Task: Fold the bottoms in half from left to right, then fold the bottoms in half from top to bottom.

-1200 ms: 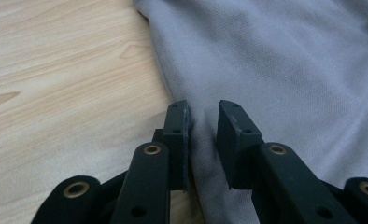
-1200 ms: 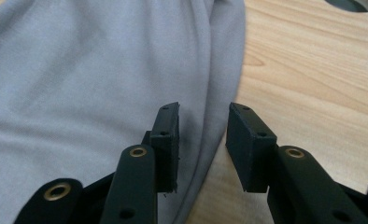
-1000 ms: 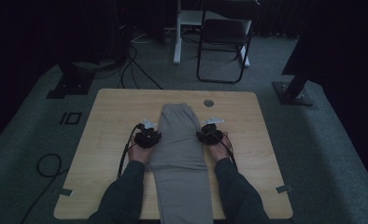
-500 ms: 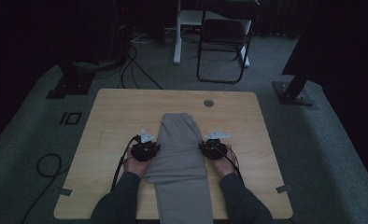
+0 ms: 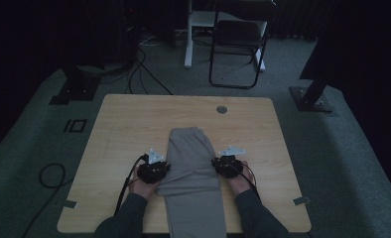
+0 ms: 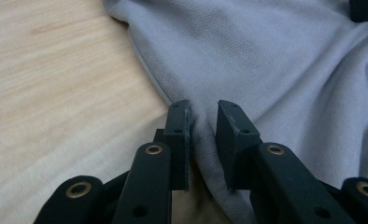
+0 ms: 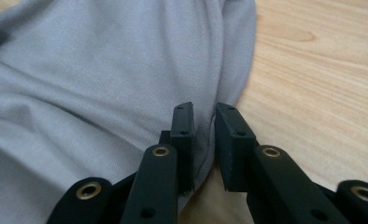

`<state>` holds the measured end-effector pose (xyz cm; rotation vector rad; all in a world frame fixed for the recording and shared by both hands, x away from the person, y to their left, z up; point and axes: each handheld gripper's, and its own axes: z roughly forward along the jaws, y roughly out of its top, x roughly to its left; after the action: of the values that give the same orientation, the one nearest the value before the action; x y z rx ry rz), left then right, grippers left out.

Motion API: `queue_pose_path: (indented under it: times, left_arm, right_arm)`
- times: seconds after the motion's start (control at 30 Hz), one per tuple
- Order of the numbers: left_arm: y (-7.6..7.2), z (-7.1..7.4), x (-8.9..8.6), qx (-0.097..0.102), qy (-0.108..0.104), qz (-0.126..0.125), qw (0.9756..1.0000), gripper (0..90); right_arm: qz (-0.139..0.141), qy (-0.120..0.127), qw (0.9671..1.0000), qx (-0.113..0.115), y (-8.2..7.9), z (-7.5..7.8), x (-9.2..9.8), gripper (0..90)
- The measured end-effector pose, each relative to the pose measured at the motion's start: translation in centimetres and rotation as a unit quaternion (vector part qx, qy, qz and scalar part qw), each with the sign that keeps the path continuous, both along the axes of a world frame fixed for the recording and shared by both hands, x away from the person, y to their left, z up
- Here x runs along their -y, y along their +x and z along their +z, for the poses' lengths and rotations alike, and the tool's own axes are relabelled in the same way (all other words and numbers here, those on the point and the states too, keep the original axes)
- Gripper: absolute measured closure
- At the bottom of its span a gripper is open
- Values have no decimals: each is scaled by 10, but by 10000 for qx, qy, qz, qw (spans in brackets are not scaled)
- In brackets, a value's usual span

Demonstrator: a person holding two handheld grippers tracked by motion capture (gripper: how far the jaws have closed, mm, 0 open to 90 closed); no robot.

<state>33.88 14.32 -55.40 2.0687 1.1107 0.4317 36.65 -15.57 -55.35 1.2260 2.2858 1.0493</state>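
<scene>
Soft grey garment pinched at both side edges, partly folded on the bench.

On the left, the left gripper [image 5: 156, 167] has its fingers [image 6: 178, 140] narrow, clamped on a ridge of the grey garment [image 5: 191, 163] at its left hem. The cloth lies down the middle of the wooden bench [image 5: 124, 129], its far end doubled back towards the person and its near end running off the front edge. It looks light, limp and stretchy, a matte knit with a stitched hem; it will likely sag and slide unless held by the edges, so the side seams are the sensible hold. On the right, the right gripper [image 5: 224, 164] has just been closing; its fingers [image 7: 182, 140] pinch the right hem.
</scene>
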Motion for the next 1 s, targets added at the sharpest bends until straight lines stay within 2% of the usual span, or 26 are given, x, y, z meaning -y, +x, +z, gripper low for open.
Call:
queue_pose_path:
  times: [0.23,0.53,0.6,0.7,0.77,0.8,0.9,1.0]
  left_arm:
    - [-15,1,2,-1,67,-47,10000,746]
    - [-14,0,2,16,44,-45,10000,746]
    - [-14,0,2,-28,-13,-45,10000,739]
    - [-11,0,1,-131,-157,-166,9997,654]
    - [-8,2,0,-204,-168,-218,9994,631]
    - [-7,2,0,-208,-108,-208,9995,619]
    - [-3,5,-1,-185,-138,-164,9996,603]
    - [5,11,0,-36,-106,-107,9999,585]
  right_arm:
    - [75,-42,10000,-11,-12,0,-2,796]
    - [86,-26,10000,-19,-12,1,-2,796]
    - [94,-20,9999,-31,-12,1,-2,787]
    - [125,-26,9999,-29,-11,1,-2,766]
    - [121,-20,9999,-41,-10,1,-2,765]
    - [120,-18,9999,-48,-10,1,-2,765]
    - [122,-28,9999,-54,-10,1,-2,766]
    - [118,-25,9999,-58,-10,1,-3,766]
